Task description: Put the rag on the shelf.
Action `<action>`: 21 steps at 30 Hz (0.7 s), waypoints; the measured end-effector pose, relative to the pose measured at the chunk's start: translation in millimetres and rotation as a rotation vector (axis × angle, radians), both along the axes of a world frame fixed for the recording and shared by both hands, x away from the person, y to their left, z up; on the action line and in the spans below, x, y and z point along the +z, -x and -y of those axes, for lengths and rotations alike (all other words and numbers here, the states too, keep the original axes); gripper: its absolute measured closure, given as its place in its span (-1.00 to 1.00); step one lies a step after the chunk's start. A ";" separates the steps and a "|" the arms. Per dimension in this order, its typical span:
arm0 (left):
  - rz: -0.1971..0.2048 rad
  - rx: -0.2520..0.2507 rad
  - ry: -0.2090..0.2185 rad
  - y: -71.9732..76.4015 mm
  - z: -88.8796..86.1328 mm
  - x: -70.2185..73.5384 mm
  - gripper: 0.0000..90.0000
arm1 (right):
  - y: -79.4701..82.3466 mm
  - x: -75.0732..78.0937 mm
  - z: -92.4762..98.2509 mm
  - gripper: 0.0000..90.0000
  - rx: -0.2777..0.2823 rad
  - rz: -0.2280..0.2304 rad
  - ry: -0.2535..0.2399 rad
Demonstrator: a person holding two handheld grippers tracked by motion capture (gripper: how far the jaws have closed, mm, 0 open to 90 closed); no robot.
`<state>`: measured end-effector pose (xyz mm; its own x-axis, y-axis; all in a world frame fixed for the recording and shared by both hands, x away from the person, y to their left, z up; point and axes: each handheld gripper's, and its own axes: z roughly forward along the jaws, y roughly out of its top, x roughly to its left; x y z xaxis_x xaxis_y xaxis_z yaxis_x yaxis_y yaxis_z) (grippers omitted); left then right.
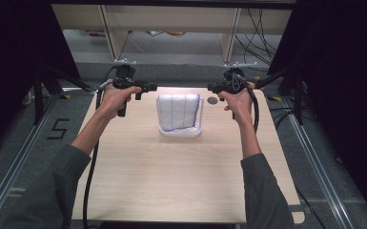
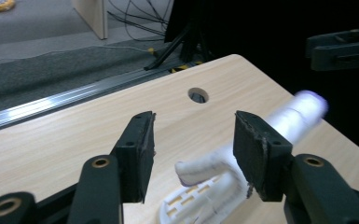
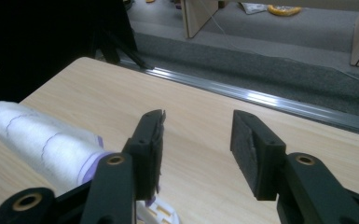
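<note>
A white cloth (image 1: pixel 178 110) with thin purple lines stands folded in a small white slotted basket (image 1: pixel 181 131) at the far middle of the wooden table (image 1: pixel 171 181). My left gripper (image 1: pixel 150 87) hovers just left of the cloth's top and points right, its jaws open and empty. My right gripper (image 1: pixel 211 88) hovers just right of it, also open and empty. In the left gripper view my left gripper (image 2: pixel 193 126) stands above the basket (image 2: pixel 191 200), with the cloth (image 2: pixel 293 116) behind the right jaw. In the right gripper view my right gripper (image 3: pixel 198 126) has the cloth (image 3: pixel 42 135) to its left.
A round hole (image 1: pixel 212 100) pierces the table right of the basket. Metal rails (image 1: pixel 14 167) run along the floor on both sides. Black stand legs (image 1: pixel 43 81), cables (image 1: pixel 259 38) and wooden shelf legs (image 1: pixel 112 33) stand beyond the far edge.
</note>
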<state>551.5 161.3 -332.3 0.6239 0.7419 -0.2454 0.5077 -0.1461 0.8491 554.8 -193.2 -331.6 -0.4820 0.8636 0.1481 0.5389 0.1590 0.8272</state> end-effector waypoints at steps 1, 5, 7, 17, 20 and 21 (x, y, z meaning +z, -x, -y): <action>0.000 -0.016 -0.014 3.7 -1.1 0.1 0.04 | 3.1 0.4 0.0 0.19 -0.002 -0.003 -0.004; 0.009 -0.039 -0.021 20.4 -4.2 -2.0 -0.02 | 14.5 1.5 0.9 0.12 0.008 0.010 -0.016; 0.013 -0.042 -0.016 28.0 -5.4 -4.7 -0.02 | 21.6 1.6 0.9 0.10 0.016 0.016 -0.010; 0.029 -0.069 -0.025 47.3 -5.5 -12.8 -0.07 | 44.2 4.3 1.0 0.06 0.027 0.025 -0.018; 0.028 -0.077 -0.024 51.9 -5.4 -14.6 -0.11 | 49.7 3.8 2.5 0.00 0.040 0.033 -0.016; 0.032 -0.072 -0.024 54.4 -4.8 -15.4 -0.13 | 51.2 3.2 2.6 -0.02 0.041 0.037 -0.012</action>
